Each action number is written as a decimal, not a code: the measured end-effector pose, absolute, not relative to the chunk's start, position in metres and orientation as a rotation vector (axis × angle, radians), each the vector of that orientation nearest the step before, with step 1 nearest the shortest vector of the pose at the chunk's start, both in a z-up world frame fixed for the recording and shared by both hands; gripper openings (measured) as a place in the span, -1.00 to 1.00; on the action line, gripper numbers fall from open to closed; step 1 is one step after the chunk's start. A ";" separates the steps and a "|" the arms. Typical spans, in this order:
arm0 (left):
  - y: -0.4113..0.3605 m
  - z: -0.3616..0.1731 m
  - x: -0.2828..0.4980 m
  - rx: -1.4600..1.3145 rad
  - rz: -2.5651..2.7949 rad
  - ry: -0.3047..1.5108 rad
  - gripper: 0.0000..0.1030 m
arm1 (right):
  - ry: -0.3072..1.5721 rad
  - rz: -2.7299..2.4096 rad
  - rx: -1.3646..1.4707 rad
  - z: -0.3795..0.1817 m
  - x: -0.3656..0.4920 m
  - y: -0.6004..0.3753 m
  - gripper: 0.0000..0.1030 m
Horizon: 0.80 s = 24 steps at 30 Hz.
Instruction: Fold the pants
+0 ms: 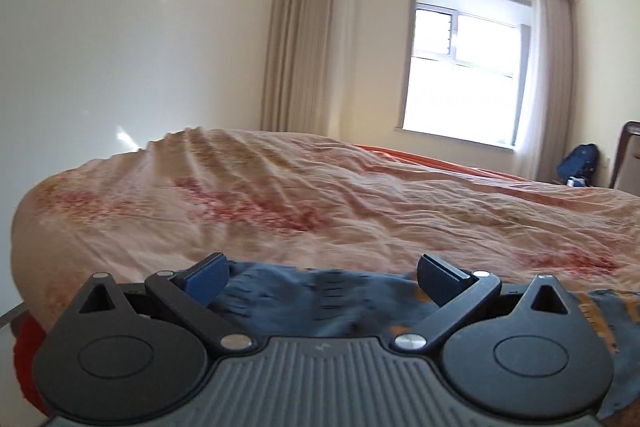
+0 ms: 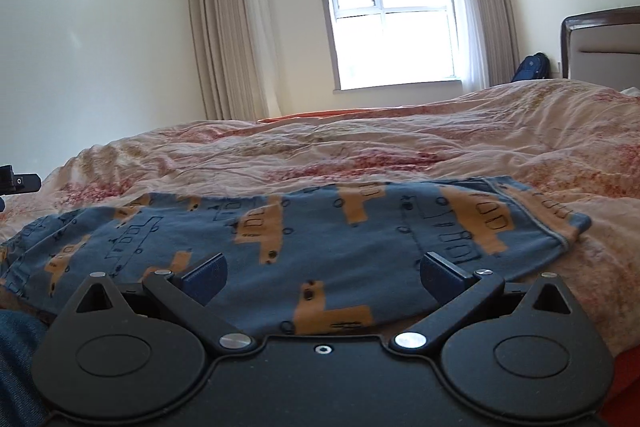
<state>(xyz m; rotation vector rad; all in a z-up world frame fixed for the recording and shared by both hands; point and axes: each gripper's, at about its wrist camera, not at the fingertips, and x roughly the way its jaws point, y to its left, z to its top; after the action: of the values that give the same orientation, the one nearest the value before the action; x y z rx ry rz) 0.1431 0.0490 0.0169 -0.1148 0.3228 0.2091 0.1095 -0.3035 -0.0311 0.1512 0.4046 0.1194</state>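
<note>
Blue cotton: the pants (image 2: pixel 320 239), printed with orange vehicles, are laid flat on the pale floral bedspread (image 2: pixel 400 147), close to the near edge of the bed.
Long axis: it is seen running left to right across the right wrist view, with a striped hem or band (image 2: pixel 560 231) at the right end; whether that is waist or cuff cannot be told.
Right gripper (image 2: pixel 324 277): it is held low just before the near long edge, about the middle of the garment, with jaws spread wide and nothing between them.
Left gripper (image 1: pixel 323 277): it is held over the left end, where the cloth (image 1: pixel 320 299) is bunched directly under the wide-spread, empty jaws.
Nearer hand: the left end is judged to be within the left gripper's reach; the hemmed right end lies well to the right of the right gripper.
Coming move: a grasp at both ends is judged likely, so the right gripper would have to be shifted sideways along the axis.
Surroundings: a curtained window (image 2: pixel 392 23) is seen beyond the bed.
</note>
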 end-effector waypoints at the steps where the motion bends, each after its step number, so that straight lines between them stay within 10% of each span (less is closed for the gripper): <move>1: 0.065 0.014 0.141 -0.123 0.252 0.329 0.99 | 0.413 0.135 0.146 -0.032 0.113 -0.295 0.99; 9: 0.148 -0.020 0.139 -0.298 0.312 0.415 0.95 | 0.447 0.246 0.107 -0.029 0.135 -0.237 0.99; 15: 0.148 -0.044 0.149 -0.369 0.238 0.471 0.52 | 0.463 0.268 0.060 -0.025 0.137 -0.217 0.99; 21: 0.143 -0.037 0.154 -0.347 0.279 0.470 -0.48 | 0.472 0.263 0.044 -0.024 0.138 -0.210 0.99; 24: 0.137 -0.023 0.148 -0.292 0.317 0.422 -0.64 | 0.469 0.270 0.038 -0.024 0.138 -0.207 0.99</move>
<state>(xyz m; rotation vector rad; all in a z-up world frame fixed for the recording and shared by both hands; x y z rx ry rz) 0.1484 0.1373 -0.0230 -0.2919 0.4217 0.3169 0.1375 -0.2071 -0.0237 0.0377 0.4695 0.2697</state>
